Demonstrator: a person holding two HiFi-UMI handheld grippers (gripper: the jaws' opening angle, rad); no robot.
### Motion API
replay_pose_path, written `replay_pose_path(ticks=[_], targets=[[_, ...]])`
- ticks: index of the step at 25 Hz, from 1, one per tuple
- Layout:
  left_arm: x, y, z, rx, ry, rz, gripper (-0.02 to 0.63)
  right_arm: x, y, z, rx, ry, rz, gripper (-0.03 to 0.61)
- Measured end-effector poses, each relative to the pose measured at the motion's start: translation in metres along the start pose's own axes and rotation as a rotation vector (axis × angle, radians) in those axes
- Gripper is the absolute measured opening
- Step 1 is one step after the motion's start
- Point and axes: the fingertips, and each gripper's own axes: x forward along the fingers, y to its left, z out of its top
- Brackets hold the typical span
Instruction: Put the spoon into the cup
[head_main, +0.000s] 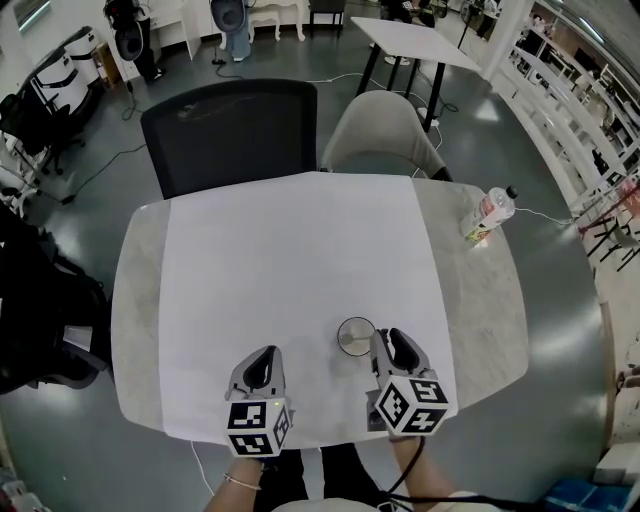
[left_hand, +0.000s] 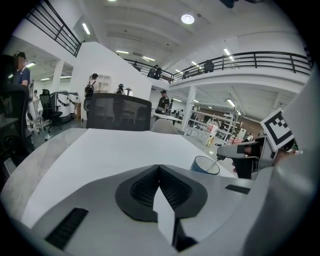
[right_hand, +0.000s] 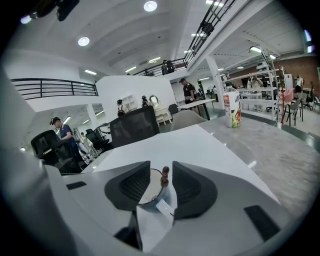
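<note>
Since the thin brown-knobbed spoon (right_hand: 164, 176) already leans in the round blue cup (left_hand: 204, 165), right tongs (right_hand: 161, 169) sit parted around it; left tongs (left_hand: 159, 167) pinched shut, empty.

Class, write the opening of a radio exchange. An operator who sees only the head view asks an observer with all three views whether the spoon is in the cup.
Operator: On the head view the cup is only a ring beside my right hand. Is the spoon in it?
Observer: Yes. The left gripper view shows the spoon slanting down into the blue cup from the tip of the right claw.
Operator: Is that claw clamped on it?
Observer: It seems not. In the right gripper view its jaws stand apart, with the spoon's brown end between them, close to the right-hand jaw.
</note>
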Motion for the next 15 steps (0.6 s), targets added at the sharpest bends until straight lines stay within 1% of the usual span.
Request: replay_pose_path(ticks=[11,15], targets=[[-0.011,-0.006,0.018,0.012,-0.041,-0.005,0.018,-0.022,-0.011,0.014,-0.017,-0.034,-0.048,0.133],[-0.012,-0.011,0.035,0.029,-0.075,-0.023,0.018,-0.033,-0.015,0.027,-0.02,-0.067,-0.072,0.133]])
